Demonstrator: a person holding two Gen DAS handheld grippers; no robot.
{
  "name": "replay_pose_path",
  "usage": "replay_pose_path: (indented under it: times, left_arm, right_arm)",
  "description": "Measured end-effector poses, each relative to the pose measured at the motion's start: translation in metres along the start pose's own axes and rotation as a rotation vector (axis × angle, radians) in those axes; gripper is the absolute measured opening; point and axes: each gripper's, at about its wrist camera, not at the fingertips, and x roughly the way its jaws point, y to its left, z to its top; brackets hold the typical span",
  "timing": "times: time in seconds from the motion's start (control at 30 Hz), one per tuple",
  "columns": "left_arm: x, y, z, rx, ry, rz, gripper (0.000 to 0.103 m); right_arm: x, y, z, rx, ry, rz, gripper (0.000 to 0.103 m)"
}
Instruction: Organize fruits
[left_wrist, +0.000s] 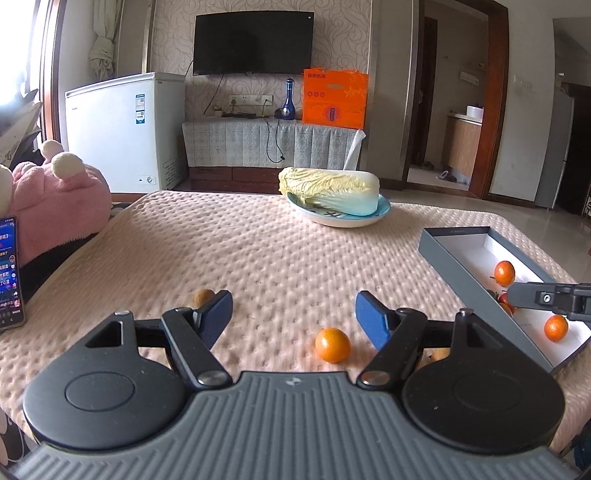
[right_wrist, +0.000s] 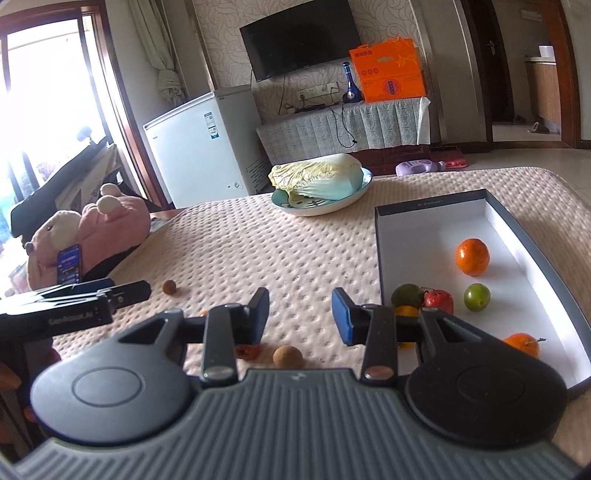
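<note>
My left gripper (left_wrist: 294, 310) is open and empty above the pink mat, with a small orange (left_wrist: 332, 345) lying just below and between its fingers. A brown longan (left_wrist: 202, 296) lies beside its left finger. My right gripper (right_wrist: 300, 306) is open and empty at the left edge of the grey box (right_wrist: 532, 236). The box holds oranges (right_wrist: 472, 256), a green fruit (right_wrist: 477, 297), a red fruit (right_wrist: 439, 300) and others. A brown longan (right_wrist: 287, 356) and a reddish fruit (right_wrist: 247, 351) lie on the mat under the right gripper. Another longan (right_wrist: 169, 287) lies further left.
A blue plate (left_wrist: 340, 218) with a napa cabbage (left_wrist: 332, 190) stands at the far side of the table. A pink plush toy (left_wrist: 55, 199) and a phone (left_wrist: 9, 273) are at the left edge. The box also shows in the left wrist view (left_wrist: 461, 266).
</note>
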Motion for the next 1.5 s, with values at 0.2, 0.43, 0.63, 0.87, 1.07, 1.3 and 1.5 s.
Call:
replay_pose_path:
  times: [0.2,0.43,0.63,0.87,1.07,1.3,1.5]
  left_arm:
    - [-0.003,-0.001,-0.001,0.016,-0.005,-0.009,0.078]
    - [-0.005,0.005,-0.001,0.007,-0.009,-0.016,0.078]
    - [-0.007,0.011,-0.001,-0.005,-0.012,-0.014,0.078]
    - [-0.009,0.022,0.0,-0.035,-0.015,-0.013,0.078]
    - [-0.011,0.031,0.001,-0.064,-0.018,-0.013,0.078]
    - [-0.01,0.037,0.0,-0.092,-0.011,-0.025,0.078]
    - [-0.006,0.033,-0.001,-0.072,0.006,-0.041,0.078]
  right_arm:
    - [0.006,0.006,-0.003,-0.023,0.022,-0.004,0.04]
    - [0.02,0.016,-0.011,-0.058,0.072,-0.022,0.04]
    - [0.035,0.029,-0.019,-0.108,0.128,-0.035,0.04]
    - [0.054,0.04,-0.029,-0.158,0.18,-0.085,0.04]
    - [0.064,0.045,-0.033,-0.169,0.207,-0.101,0.04]
    - [0.07,0.045,-0.037,-0.182,0.215,-0.127,0.04]
    - [0.076,0.044,-0.04,-0.186,0.227,-0.137,0.04]
